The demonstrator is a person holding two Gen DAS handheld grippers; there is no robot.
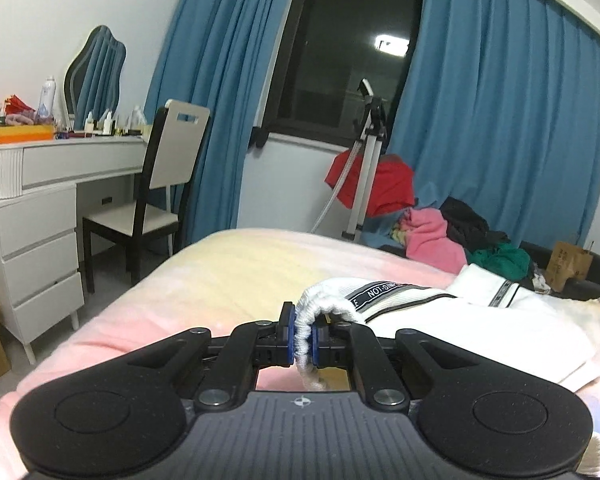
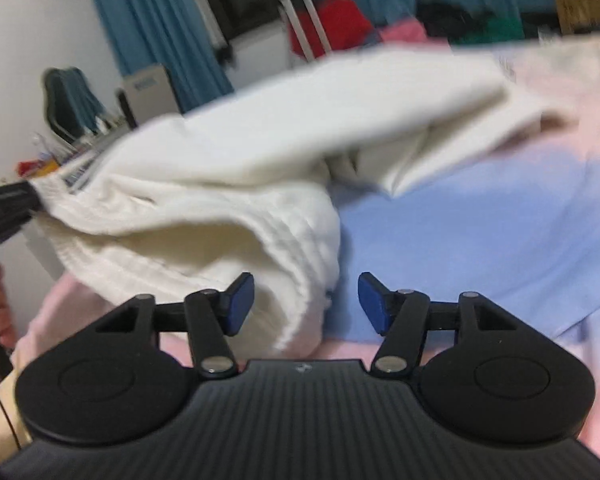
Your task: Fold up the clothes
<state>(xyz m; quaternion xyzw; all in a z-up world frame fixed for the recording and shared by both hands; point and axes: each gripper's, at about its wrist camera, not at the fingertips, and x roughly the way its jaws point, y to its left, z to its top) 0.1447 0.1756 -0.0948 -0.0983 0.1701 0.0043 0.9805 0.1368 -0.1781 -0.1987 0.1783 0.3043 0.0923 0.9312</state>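
Ahead of your left gripper (image 1: 302,334) the bed (image 1: 228,268) lies open up to its far edge. To the right, a clothes pile (image 1: 472,236) and tripod (image 1: 366,168) block passage. The white garment (image 2: 228,168) drapes across your right gripper (image 2: 306,304), with open bedding on its right.

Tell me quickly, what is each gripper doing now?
Left gripper: closed on the ribbed waistband of the white knitted garment.
Right gripper: open, holding nothing.
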